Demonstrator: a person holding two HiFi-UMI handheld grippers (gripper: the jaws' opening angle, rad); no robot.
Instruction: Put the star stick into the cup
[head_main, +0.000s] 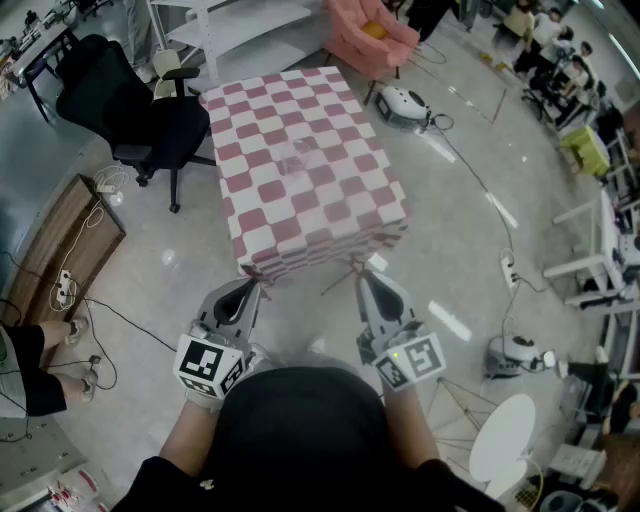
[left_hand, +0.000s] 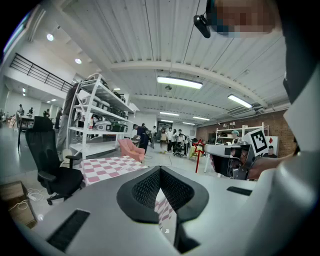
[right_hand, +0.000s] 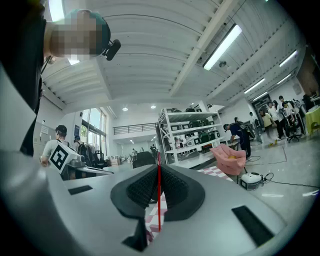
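Observation:
My right gripper is shut on the thin red star stick, which stands upright between the jaws in the right gripper view. From the left gripper view the stick shows its red star at the top, held out in front of the right gripper. My left gripper is shut with nothing in it; its tips meet. Both grippers hover side by side just short of the near edge of the pink-and-white checked table. A faint clear shape lies mid-table; I cannot tell whether it is the cup.
A black office chair stands left of the table and a wooden crate lies further left. A pink armchair and a round white device sit behind the table. White shelving, cables and several people are around the room.

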